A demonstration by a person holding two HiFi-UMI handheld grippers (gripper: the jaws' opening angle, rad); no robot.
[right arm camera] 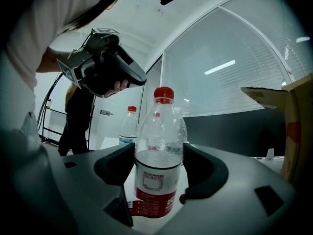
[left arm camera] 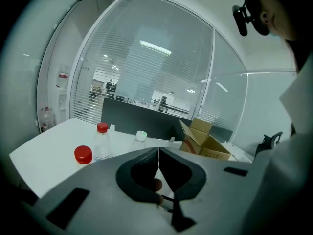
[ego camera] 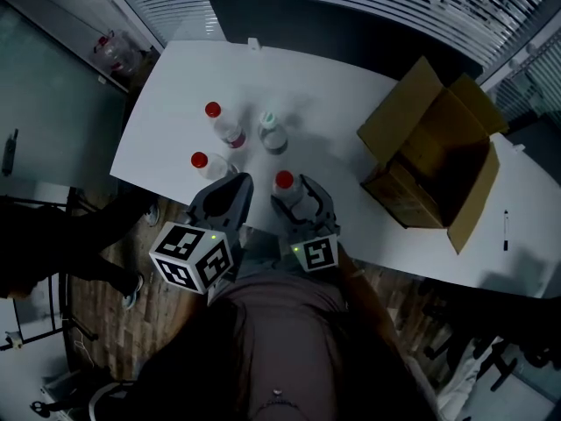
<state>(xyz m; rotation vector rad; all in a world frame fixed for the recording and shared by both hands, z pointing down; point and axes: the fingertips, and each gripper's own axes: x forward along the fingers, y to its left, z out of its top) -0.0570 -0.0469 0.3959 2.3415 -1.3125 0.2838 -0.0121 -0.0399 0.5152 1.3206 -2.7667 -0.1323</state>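
Your right gripper (right arm camera: pixel 157 166) grips a red-capped bottle (right arm camera: pixel 160 131), and its pads seem pressed to both sides. The bottle stands upright at the near edge of the table (ego camera: pixel 342 103). Your left gripper (left arm camera: pixel 158 161) is clenched on nothing, pads meeting, just beside a second bottle (ego camera: pixel 203 162). The open box (ego camera: pixel 438 147) sits well apart to the right.

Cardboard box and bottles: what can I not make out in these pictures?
The cardboard box: in the head view its inside lies in dark shadow.
The bottle in the right gripper: in the right gripper view its label print is too small to read.
The nearest red-capped bottle: in the left gripper view only its cap shows; the left gripper hides the rest.
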